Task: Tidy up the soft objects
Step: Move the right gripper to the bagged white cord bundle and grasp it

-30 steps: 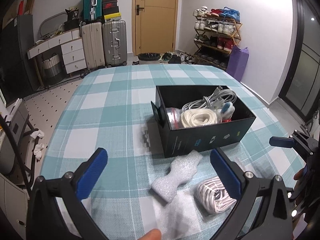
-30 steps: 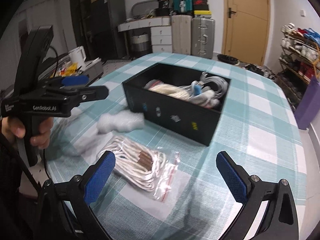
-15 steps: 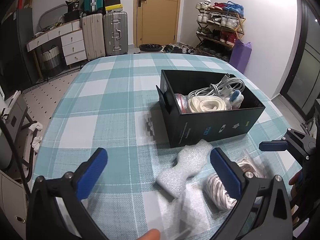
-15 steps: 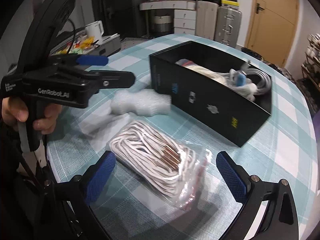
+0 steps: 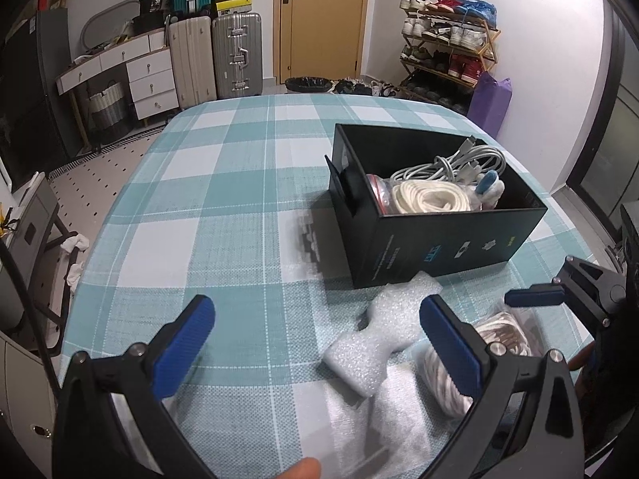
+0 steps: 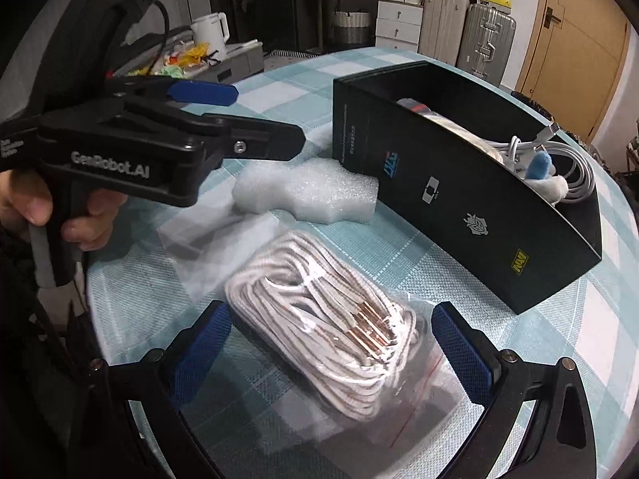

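Observation:
A clear bag of white laces (image 6: 331,331) lies on the checked table, between the open fingers of my right gripper (image 6: 331,347), which is low over it. The bag also shows in the left wrist view (image 5: 491,343). A white foam piece (image 6: 307,191) lies in front of the black box (image 6: 459,195); it also shows in the left wrist view (image 5: 383,331). The box (image 5: 439,247) holds white cables, a rope coil and a bagged item. My left gripper (image 5: 315,339) is open and empty above the table, left of the foam.
A thin clear plastic sheet (image 6: 207,235) lies flat beside the foam. The table's near edge (image 6: 100,319) is close to the bag. A kettle (image 6: 209,34) and clutter stand on a side unit. Suitcases (image 5: 235,56) and a shoe rack (image 5: 447,60) stand across the room.
My right gripper has come down and closer to the bag of laces, which now sits between its fingers. My left gripper has shifted slightly left and stayed open.

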